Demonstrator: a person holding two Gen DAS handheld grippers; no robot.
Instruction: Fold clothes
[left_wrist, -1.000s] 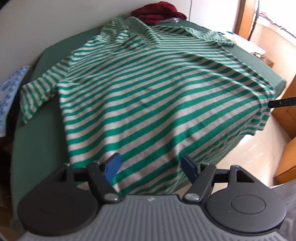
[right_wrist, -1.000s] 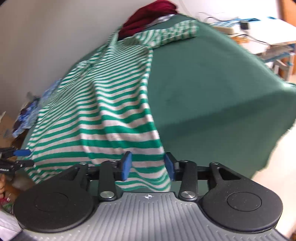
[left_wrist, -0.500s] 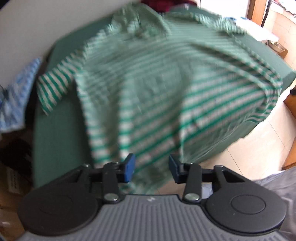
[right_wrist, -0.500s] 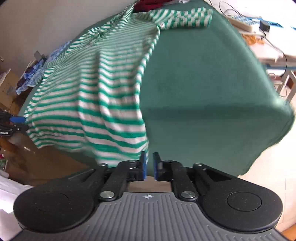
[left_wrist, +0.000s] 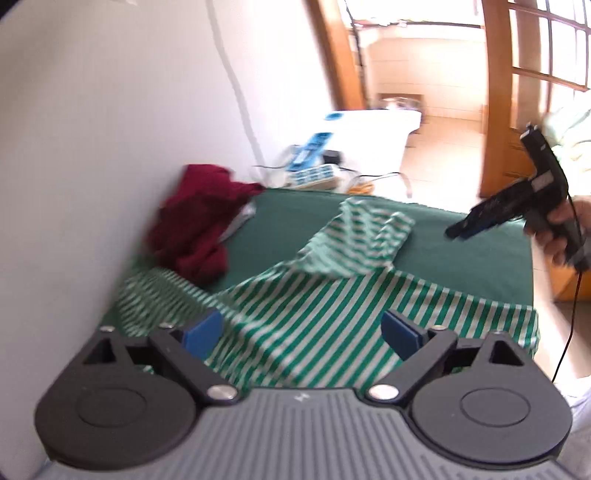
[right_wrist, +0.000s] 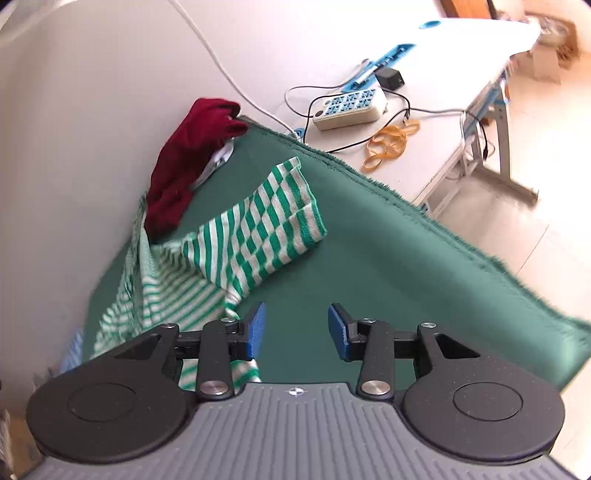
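Left wrist view gives you the green-covered table (left_wrist: 461, 236) first, with the striped shirt (left_wrist: 317, 306) spread over its near part, one sleeve (right_wrist: 266, 221) folded up toward the dark red garment (left_wrist: 199, 225) bunched against the wall. Your left gripper (left_wrist: 303, 332) hangs above the shirt with its jaws opening wide and no cloth pinched between the pads. Your right gripper (right_wrist: 295, 330) is opening too, released over bare green cover just beside the shirt's edge.
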